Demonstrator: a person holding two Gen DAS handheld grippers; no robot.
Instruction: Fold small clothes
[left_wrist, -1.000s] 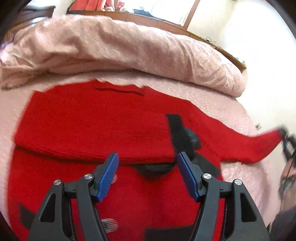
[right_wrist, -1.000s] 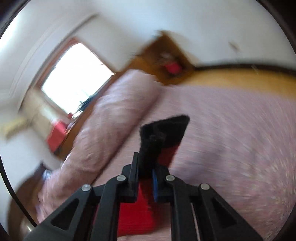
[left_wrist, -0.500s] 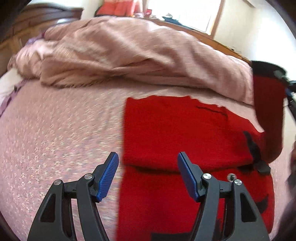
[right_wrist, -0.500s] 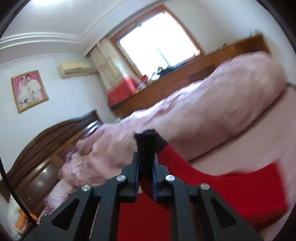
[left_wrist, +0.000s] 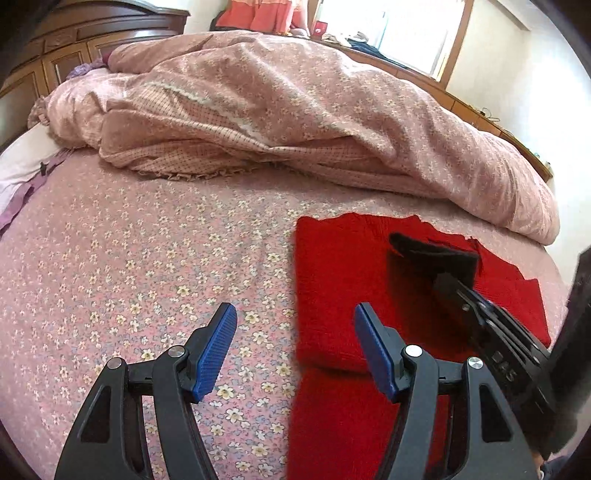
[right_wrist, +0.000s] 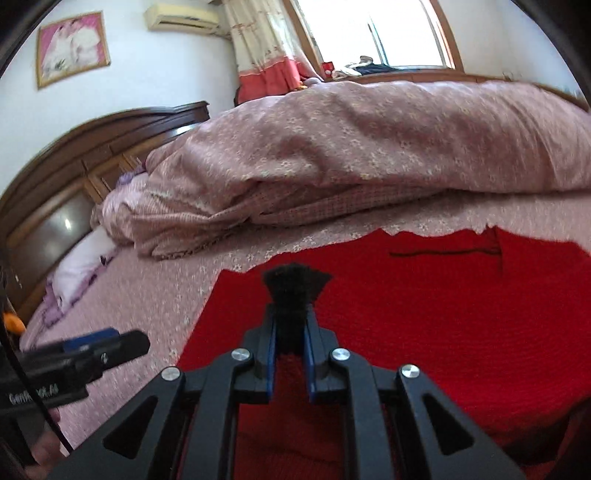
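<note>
On bed | heaped quilt behind red sweater | right tongs pinch cuff

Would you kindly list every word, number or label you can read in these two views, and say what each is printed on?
"Gen..." then blurred letters: white print on the body of the left claw, right wrist view; the rest is unreadable.
White digits, possibly "545", too blurred to confirm: on the body of the right claw, left wrist view.
Framed picture: no legible text.
Red sweater: none.

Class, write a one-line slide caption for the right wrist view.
Right tool shut on the black cuff of a red sweater spread on a pink floral bed.
</note>
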